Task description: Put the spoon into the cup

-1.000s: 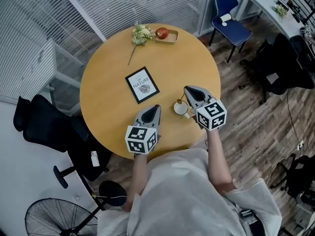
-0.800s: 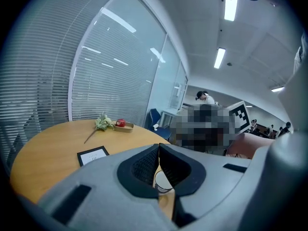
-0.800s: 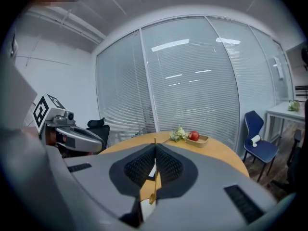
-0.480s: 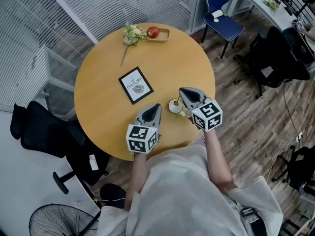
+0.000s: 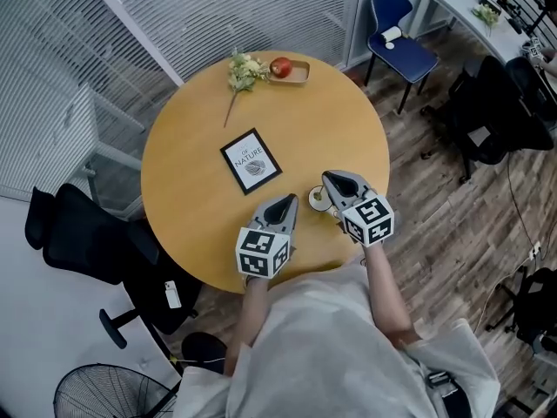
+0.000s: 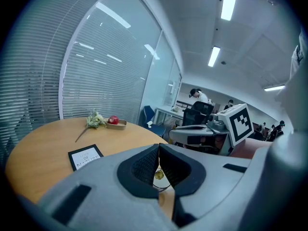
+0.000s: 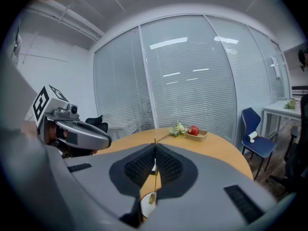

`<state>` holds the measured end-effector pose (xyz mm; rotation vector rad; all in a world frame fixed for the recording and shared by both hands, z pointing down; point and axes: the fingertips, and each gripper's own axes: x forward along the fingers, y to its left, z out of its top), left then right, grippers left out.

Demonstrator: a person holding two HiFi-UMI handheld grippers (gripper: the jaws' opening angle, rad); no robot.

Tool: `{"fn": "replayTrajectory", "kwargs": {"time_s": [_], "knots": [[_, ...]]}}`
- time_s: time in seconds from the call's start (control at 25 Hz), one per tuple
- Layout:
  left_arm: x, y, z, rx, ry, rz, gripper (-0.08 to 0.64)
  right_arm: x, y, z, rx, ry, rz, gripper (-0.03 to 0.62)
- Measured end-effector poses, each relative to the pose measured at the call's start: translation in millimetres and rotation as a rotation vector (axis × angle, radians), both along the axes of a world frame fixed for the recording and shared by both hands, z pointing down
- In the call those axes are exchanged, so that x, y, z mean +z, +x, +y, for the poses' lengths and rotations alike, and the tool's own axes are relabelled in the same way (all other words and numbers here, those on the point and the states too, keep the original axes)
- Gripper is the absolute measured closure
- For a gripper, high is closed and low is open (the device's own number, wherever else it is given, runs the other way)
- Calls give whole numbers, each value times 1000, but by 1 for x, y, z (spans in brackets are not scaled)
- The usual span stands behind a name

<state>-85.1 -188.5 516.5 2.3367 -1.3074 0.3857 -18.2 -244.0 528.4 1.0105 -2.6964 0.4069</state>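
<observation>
**Spoon held upright above the cup, right side**
The right claw is clamped on the thin handle of the spoon, whose long axis is held vertical, bowl downward. The cup is found directly beneath, on the surface. A straight lowering is judged sufficient. The left claw is pressed together, empty, near the cup.
</observation>
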Motion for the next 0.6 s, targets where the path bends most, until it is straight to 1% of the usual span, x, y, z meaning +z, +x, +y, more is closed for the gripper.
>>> {"fn": "replayTrajectory", "kwargs": {"time_s": [0.24,0.6], "knots": [[5,-6,-4,2,-10,9,551,5,-4,-4,7,-11,11,592],[10,-4,-7,-7,-30,19,551,9,1,-3,13,-26,17,592]]}}
